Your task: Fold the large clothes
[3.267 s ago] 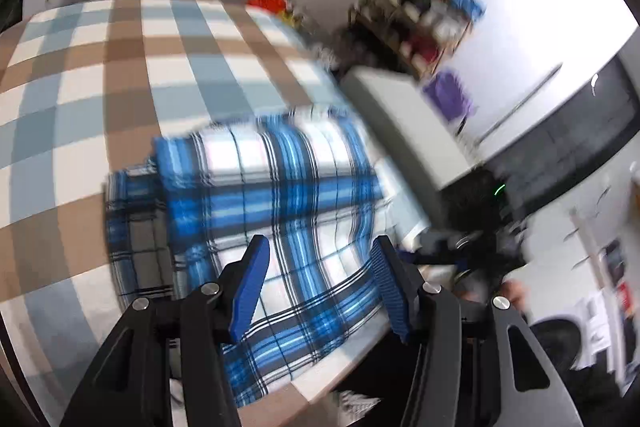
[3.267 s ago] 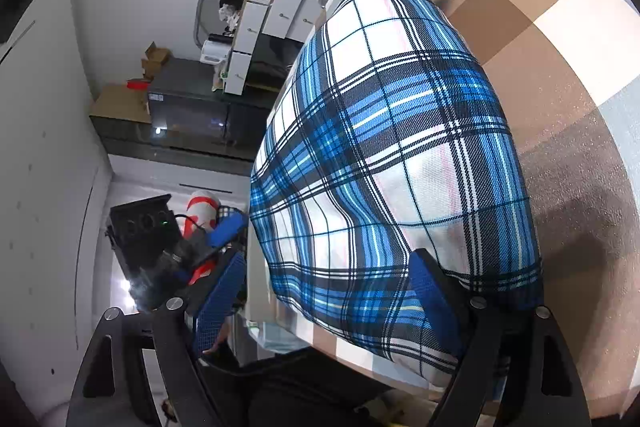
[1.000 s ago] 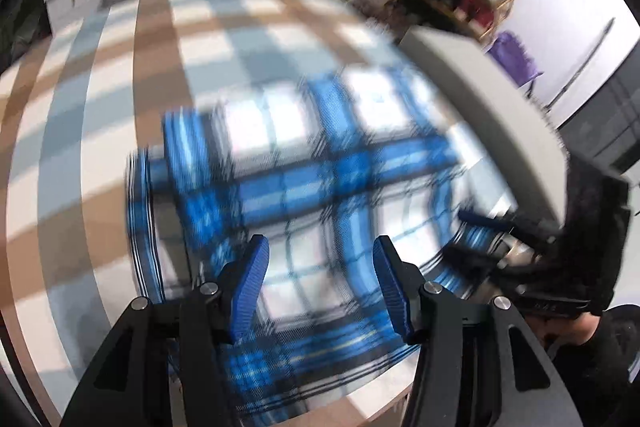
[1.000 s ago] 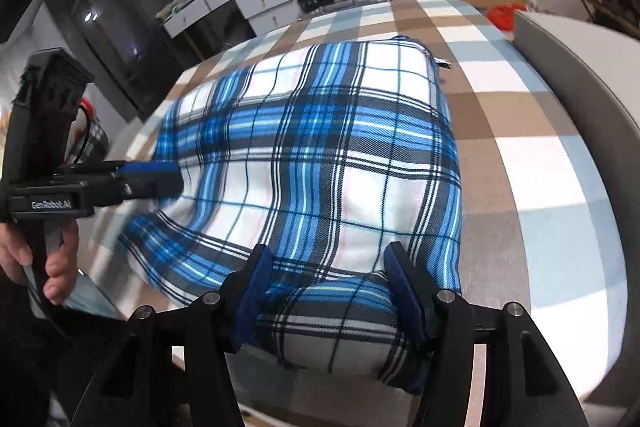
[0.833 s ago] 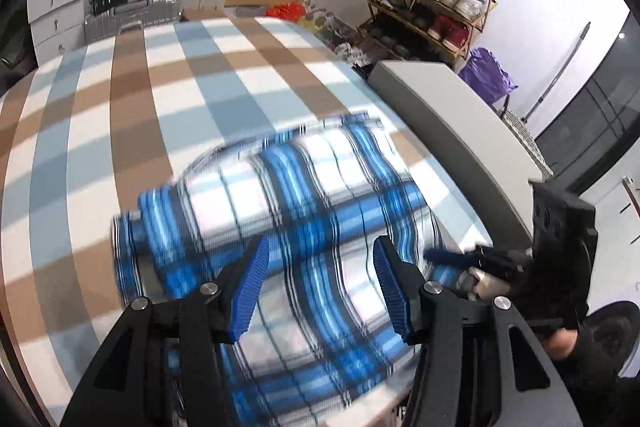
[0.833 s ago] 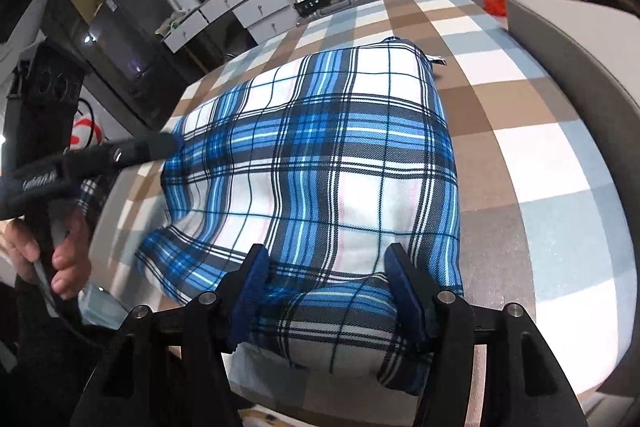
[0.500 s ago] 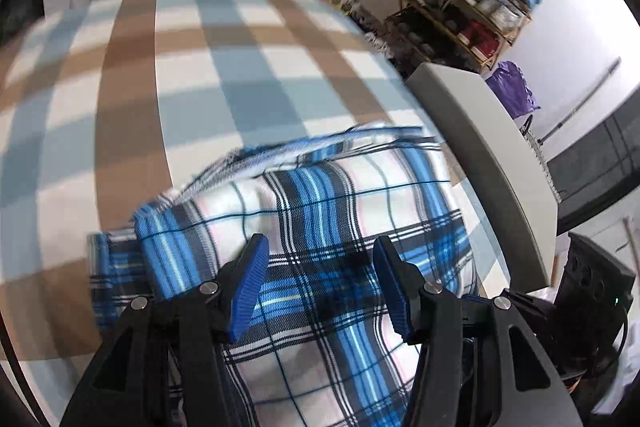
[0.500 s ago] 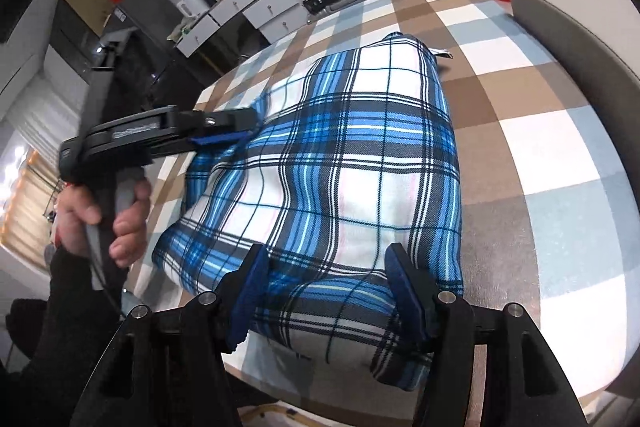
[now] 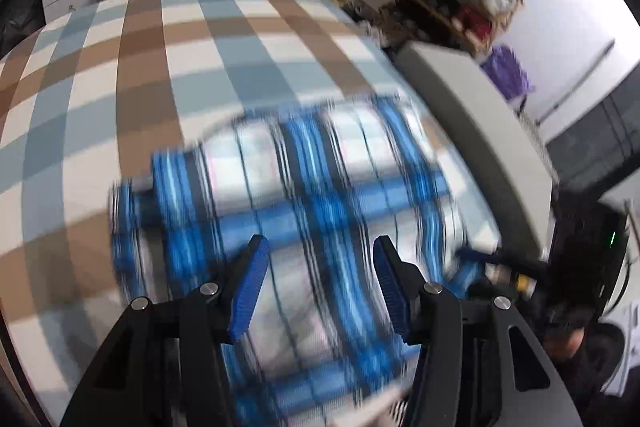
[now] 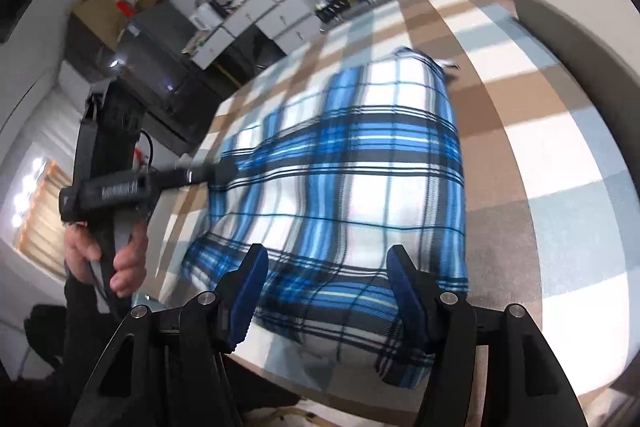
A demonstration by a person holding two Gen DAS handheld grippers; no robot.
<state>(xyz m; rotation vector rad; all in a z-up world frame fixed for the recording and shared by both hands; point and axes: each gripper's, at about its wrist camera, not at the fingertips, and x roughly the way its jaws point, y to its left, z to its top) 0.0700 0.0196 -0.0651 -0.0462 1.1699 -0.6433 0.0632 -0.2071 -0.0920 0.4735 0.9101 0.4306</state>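
The soft blue, white and black checked cloth (image 10: 352, 187) is lying folded into a thick, puffy rectangle on the bed. Its long side is running from 6 o'clock up toward 12 o'clock, with its near end hanging a little over the edge.

Bright, even room light; both fisheye views smeared by motion.
The plaid cloth (image 9: 320, 211) blurs worst in the left view; edges bend, corners go black, lamps (image 10: 24, 195) glare at far left.
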